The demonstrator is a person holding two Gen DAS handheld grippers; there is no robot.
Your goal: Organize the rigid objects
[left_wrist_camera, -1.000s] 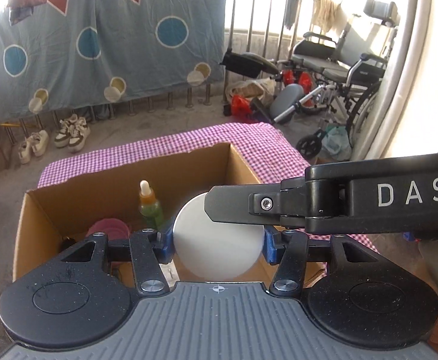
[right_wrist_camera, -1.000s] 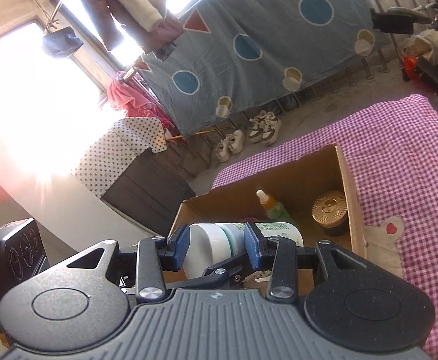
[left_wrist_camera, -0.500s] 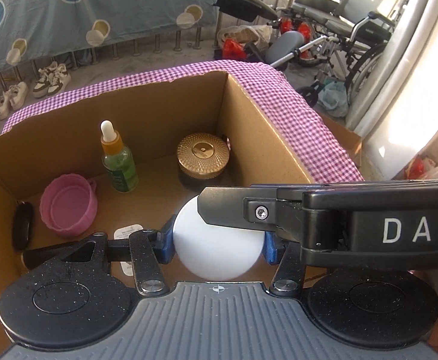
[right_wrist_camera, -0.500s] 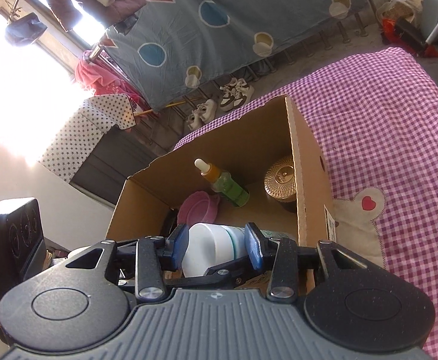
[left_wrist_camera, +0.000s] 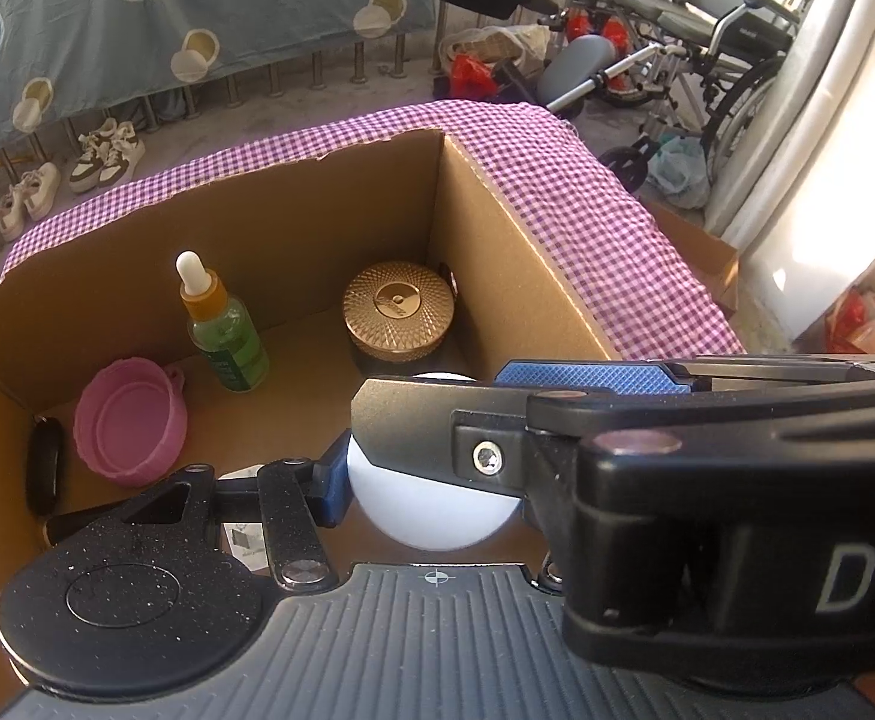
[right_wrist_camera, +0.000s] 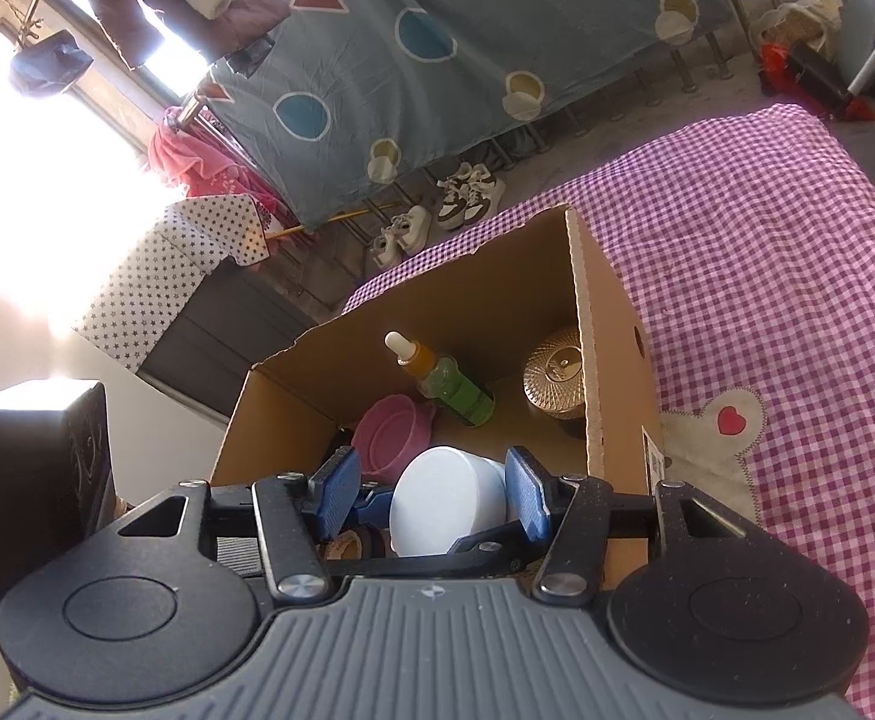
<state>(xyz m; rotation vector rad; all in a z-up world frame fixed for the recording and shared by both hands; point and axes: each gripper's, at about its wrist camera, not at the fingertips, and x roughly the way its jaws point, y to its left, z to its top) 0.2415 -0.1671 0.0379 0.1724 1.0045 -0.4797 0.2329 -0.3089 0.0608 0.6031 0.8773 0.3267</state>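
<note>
Jar (right_wrist_camera: pixel 449 498) sits between right tongs (right_wrist_camera: pixel 434 495), just opening, untouched.

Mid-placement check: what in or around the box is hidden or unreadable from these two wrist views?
- White jar, left wrist view: top half covered by the right claw, whose jaws have just been opening around it.
- Black item by the cardboard box wall, left wrist view: too dark to identify.
- Gold-lidded jar, right wrist view: right side hidden by the box wall.

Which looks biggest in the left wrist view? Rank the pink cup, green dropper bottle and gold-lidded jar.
1. pink cup and gold-lidded jar: alike, and the cup sits nearer the camera, so unranked
2. green dropper bottle, slimmest
</note>
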